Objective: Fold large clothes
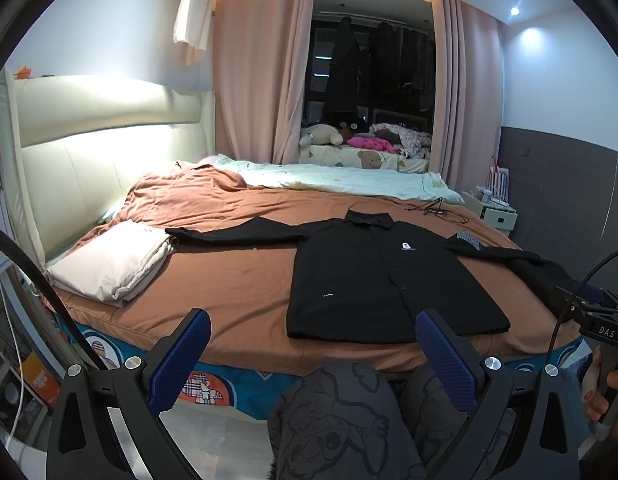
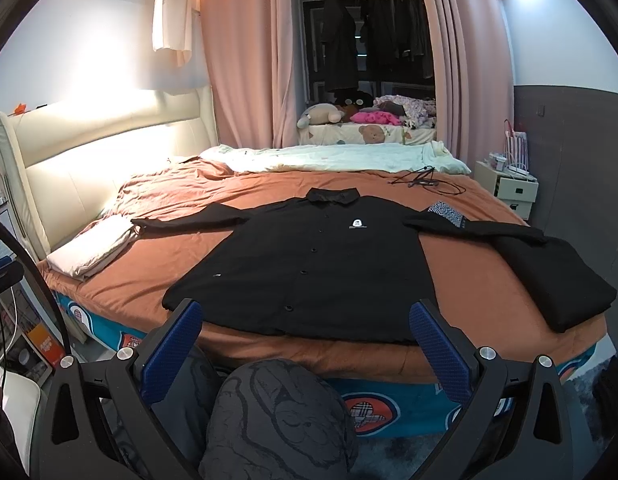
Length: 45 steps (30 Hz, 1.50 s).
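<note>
- Rust-brown bedsheet covers the bed; my work surface, soft and yielding.
- Black long-sleeved button-front shirt lies flat, face up, at 12 o'clock from both grippers, collar far, hem near. I judge it light, limp and slightly slippery; it will sag unless pinched at two points.
- Best holds: left sleeve cuff at 10 o'clock, right sleeve at 2 o'clock, or the hem corners.
- Folded black garment rests at 3 o'clock, touching that sleeve.
- Left gripper: jaws spread wide, empty.
- Right gripper: jaws spread wide, empty.
</note>
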Tool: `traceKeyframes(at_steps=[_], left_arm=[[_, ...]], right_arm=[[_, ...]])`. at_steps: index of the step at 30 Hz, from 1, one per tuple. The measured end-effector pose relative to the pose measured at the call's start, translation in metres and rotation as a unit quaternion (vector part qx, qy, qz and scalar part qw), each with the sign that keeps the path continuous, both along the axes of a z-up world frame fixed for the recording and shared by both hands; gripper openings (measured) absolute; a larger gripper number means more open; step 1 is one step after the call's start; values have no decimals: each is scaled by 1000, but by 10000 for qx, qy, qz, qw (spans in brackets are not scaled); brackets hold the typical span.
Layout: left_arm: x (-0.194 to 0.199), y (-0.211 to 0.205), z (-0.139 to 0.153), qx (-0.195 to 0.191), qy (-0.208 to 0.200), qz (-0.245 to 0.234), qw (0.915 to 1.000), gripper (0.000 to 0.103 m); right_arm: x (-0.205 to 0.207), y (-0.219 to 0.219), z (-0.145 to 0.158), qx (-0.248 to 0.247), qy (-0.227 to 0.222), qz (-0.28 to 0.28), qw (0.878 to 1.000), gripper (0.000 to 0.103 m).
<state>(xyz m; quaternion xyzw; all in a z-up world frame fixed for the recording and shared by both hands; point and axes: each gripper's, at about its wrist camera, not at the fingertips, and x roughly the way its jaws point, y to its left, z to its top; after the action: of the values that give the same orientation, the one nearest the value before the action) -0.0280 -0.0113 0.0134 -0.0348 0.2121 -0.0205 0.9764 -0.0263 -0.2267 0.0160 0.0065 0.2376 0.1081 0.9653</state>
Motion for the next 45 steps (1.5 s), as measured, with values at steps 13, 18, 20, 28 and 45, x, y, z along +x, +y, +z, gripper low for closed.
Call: traceKeyframes(at_steps=[13, 18, 20, 28, 45], left_arm=[[-12, 5, 1, -31, -23, -72, 10000, 103], [-10, 4, 5, 0, -24, -92, 10000, 103], [-14, 5, 3, -1, -37, -90, 10000, 103], [-16, 8, 3, -23, -71, -38, 10000, 103], [-21, 4, -6, -56, -61, 6, 10000, 103]], right_arm=[[-8, 4, 2, -32, -56, -5, 10000, 103], [-8, 4, 4, -36, -119, -4, 9999, 103], [-9, 5, 4, -53, -143, 2, 9999, 103], [-9, 4, 0, -65, -135, 31, 9999, 103], [-12, 5, -2, -66, -174, 54, 9998, 103]])
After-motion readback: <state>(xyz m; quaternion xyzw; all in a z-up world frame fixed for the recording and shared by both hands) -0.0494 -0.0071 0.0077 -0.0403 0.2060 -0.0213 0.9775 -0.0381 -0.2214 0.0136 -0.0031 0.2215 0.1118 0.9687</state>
